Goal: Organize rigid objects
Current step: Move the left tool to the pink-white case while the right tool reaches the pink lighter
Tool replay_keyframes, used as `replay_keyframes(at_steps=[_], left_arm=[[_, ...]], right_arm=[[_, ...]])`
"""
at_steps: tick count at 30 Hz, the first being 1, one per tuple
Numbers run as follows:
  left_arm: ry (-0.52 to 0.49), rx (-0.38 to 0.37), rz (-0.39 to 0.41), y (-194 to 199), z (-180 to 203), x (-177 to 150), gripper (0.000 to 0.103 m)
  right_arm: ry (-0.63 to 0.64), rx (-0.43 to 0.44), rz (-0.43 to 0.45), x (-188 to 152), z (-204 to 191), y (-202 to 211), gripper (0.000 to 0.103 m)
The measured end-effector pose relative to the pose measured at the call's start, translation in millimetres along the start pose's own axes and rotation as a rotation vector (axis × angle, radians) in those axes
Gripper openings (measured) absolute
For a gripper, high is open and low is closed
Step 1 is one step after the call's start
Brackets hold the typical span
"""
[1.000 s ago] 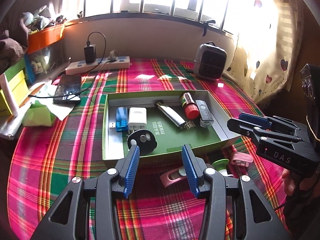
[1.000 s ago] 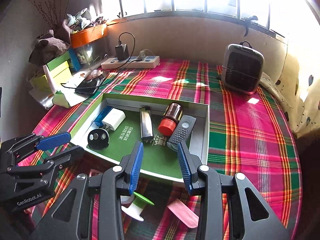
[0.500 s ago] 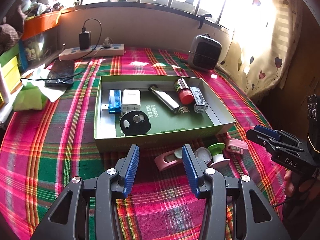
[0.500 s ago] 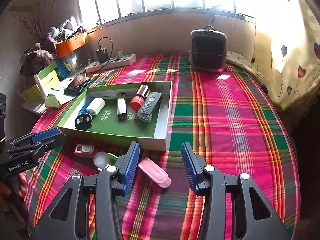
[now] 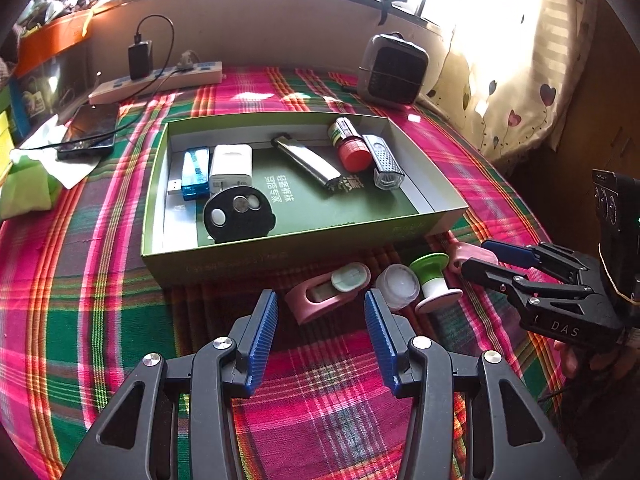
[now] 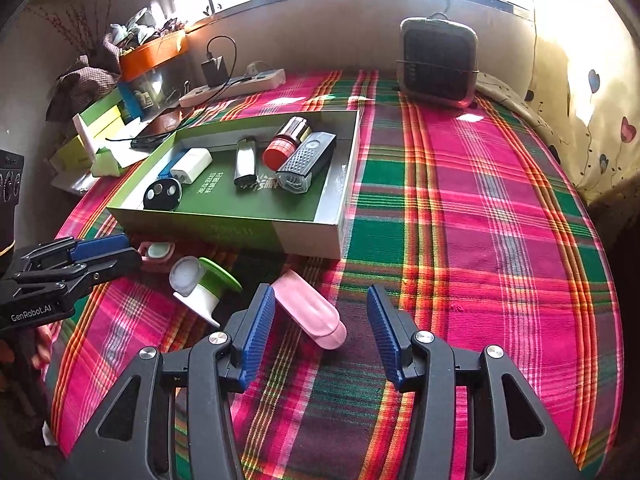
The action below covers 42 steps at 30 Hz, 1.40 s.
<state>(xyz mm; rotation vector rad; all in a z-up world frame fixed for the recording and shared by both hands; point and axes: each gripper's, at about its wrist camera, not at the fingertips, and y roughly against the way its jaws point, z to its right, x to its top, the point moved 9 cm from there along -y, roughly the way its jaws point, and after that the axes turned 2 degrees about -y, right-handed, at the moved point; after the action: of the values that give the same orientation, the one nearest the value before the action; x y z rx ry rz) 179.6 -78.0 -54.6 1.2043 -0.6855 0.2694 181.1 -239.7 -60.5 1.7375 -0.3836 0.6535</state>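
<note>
A green box (image 5: 280, 258) (image 6: 312, 240) on the plaid cloth holds a black round fob (image 5: 238, 214), a white charger (image 5: 231, 164), a blue USB stick (image 5: 195, 174), a lighter (image 5: 306, 162), a red-capped bottle (image 5: 350, 148) and a grey device (image 5: 386, 162). In front of it lie a pink holder (image 5: 328, 292), a clear small jar (image 5: 398, 284), a green-topped spool (image 5: 434, 280) (image 6: 210, 286) and a pink capsule (image 6: 310, 310). My left gripper (image 5: 322, 334) is open and empty just short of the pink holder. My right gripper (image 6: 322, 330) is open around the pink capsule's near end.
A grey heater (image 5: 392, 70) stands at the back right. A power strip with a charger (image 5: 160, 78) and a phone (image 5: 90, 130) lie at the back left, beside stacked boxes (image 6: 96, 128). A heart-print curtain (image 5: 520, 80) hangs on the right.
Both grippers have pulled back from the box's front edge. The loose items in front of the box have come into full view. Both stay open.
</note>
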Motion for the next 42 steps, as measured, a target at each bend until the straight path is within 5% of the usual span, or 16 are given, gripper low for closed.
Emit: replay_keyframes(at_steps=[6,19,42], left_arm=[[-0.039,-0.021,-0.021,-2.1,12.5,-8.5,0.045],[-0.110,0.063,-0.020,-9.4,1.8,6.3,0.045],[-0.160,0.000,-0.048,-27.9,30.7,6.5,0.045]], right_arm=[[0.018,0.007,-0.021,-5.6,-4.6,-1.2,0.049],[0.066,-0.025,-0.035,-3.0,-3.4,-7.7,0.049],[0.068,-0.080,-0.025,-1.8,6.4,-10.0,0.049]])
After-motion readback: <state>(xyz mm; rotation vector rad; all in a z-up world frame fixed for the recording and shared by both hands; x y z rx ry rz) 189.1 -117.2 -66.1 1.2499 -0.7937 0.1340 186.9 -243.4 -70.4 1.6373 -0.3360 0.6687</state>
